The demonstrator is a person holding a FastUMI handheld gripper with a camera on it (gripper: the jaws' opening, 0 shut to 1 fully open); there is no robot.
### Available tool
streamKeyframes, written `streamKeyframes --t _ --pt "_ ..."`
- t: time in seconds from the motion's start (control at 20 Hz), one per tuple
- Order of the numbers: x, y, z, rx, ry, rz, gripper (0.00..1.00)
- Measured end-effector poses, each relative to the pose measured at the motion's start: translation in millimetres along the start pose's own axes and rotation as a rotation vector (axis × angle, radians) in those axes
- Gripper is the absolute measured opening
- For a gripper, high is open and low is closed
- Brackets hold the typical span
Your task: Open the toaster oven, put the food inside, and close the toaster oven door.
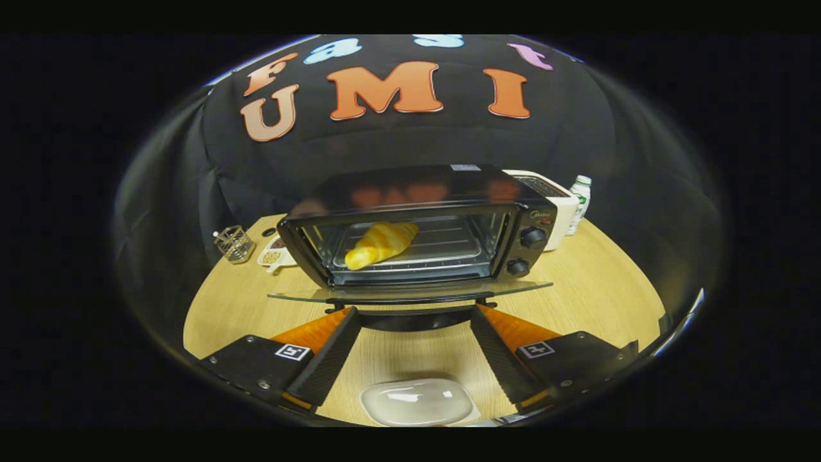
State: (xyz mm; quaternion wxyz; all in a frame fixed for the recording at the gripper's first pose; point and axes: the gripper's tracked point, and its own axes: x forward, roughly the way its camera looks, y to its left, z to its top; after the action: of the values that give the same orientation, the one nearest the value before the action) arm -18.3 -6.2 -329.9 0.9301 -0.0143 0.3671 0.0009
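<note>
A black toaster oven stands on the wooden table with its glass door folded down flat toward me. A golden croissant lies on the rack inside, toward the left of the cavity. My gripper is open, its fingertips just under the front edge of the lowered door, by the door handle. Nothing sits between the fingers. An empty white plate rests on the table below and between the fingers.
Right of the oven stand a white appliance and a small white bottle. Left of it sit a small glass holder and a white dish with snacks. Two knobs are on the oven's right panel.
</note>
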Motion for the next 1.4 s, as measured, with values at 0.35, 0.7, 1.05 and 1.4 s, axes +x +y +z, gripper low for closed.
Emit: streamKeyframes --t 0.35,0.7,1.05,1.4 --pt "24 3 46 0.050 -0.096 0.018 1.00" --pt "45 9 75 -0.003 -0.100 0.017 1.00" --pt "-11 17 161 -0.017 -0.268 0.032 1.00" --pt "-95 31 219 -0.028 -0.397 0.019 1.00"
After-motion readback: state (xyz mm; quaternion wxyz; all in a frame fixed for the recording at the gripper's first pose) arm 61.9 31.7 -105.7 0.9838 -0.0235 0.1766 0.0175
